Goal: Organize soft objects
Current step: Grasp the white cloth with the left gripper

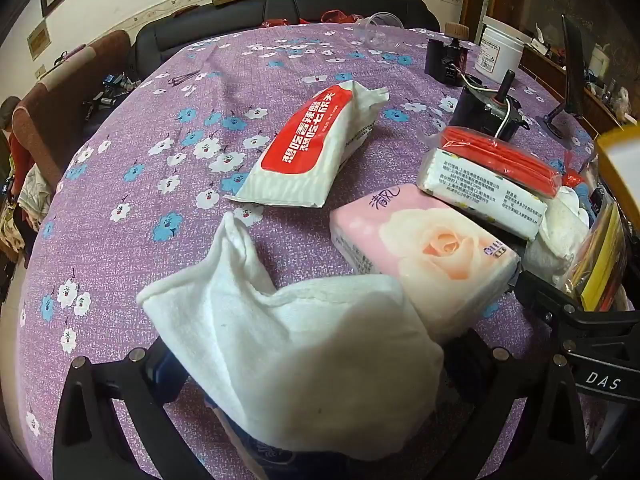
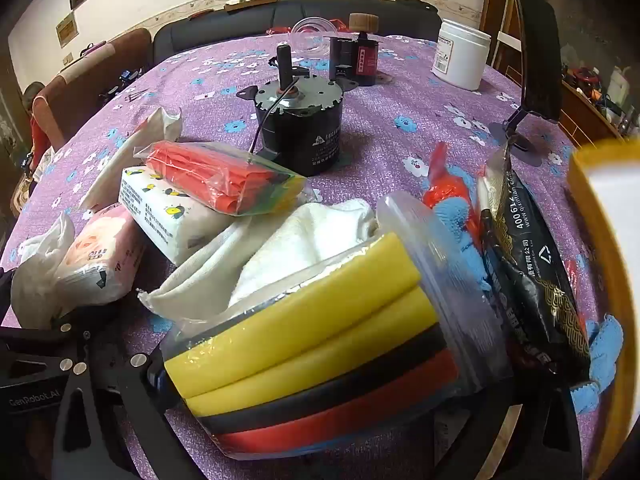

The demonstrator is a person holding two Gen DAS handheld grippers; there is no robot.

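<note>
Lying between spread left fingers [image 1: 132, 360], white towel [image 1: 288, 352]; bagged foam tubes [image 2: 320, 344] between spread right fingers [image 2: 140, 364]

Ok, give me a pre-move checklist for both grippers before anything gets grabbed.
1. Left gripper open: ok, its jaws stand wide apart.
2. Something between the left jaws: ok, the white towel lies there, on top of a blue pack; pads pressing on it: cannot tell.
3. Right gripper open: ok, jaws wide.
4. Something between the right jaws: ok, the bag of foam tubes sits there.
5. Bag free of neighbours: not ok, it leans against a second white towel and the black packet.
6. Hard things clear of the pile: not ok, the motor stands right behind the red bag.
</note>
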